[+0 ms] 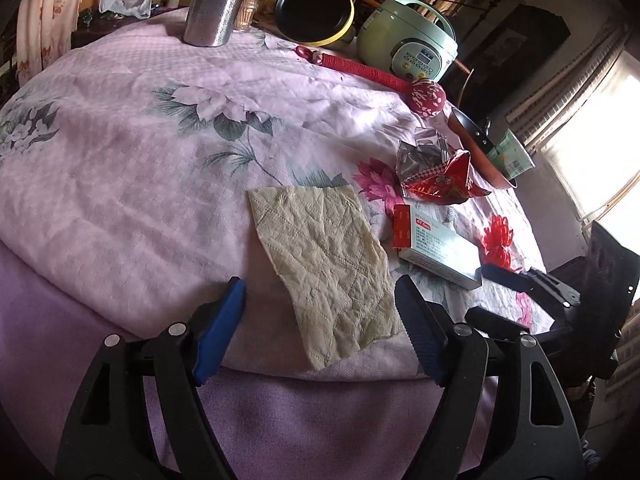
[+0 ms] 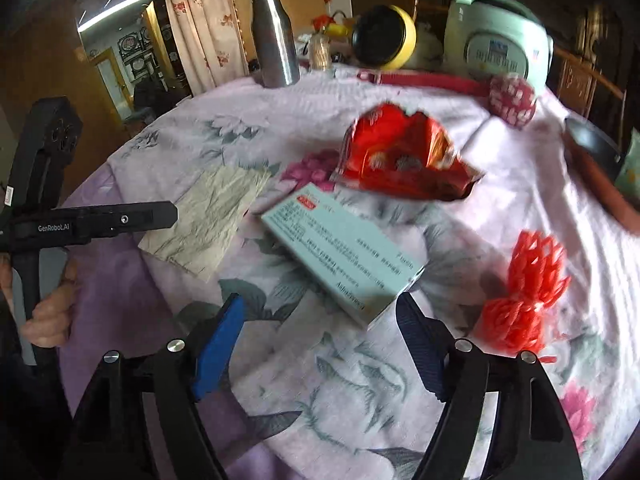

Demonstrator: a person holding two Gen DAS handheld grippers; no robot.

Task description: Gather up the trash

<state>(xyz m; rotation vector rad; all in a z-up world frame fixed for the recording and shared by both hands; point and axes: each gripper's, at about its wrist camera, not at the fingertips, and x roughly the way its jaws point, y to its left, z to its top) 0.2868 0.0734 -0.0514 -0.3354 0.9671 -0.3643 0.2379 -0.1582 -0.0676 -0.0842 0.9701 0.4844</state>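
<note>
The crumpled paper napkin (image 1: pixel 326 272) is found directly ahead of the left gripper (image 1: pixel 322 332), whose blue-padded jaws are spread wide with nothing between them; the near end of the napkin is framed by the two pads, and its long axis is set running away from the fingers, tilted slightly leftward. The left gripper is judged nearer to it. Just right of the napkin a pale green cardboard box (image 2: pixel 340 252) is laid flat, one corner pointed toward the right gripper (image 2: pixel 320 344), whose jaws are likewise held apart and empty. Beyond the box from the napkin, a glossy red foil wrapper (image 2: pixel 400 160) is seen, crinkled and torn open; right of the box, a bunched red plastic mesh (image 2: pixel 524 292) is seen on the soft floral cloth (image 1: pixel 140 168)
</note>
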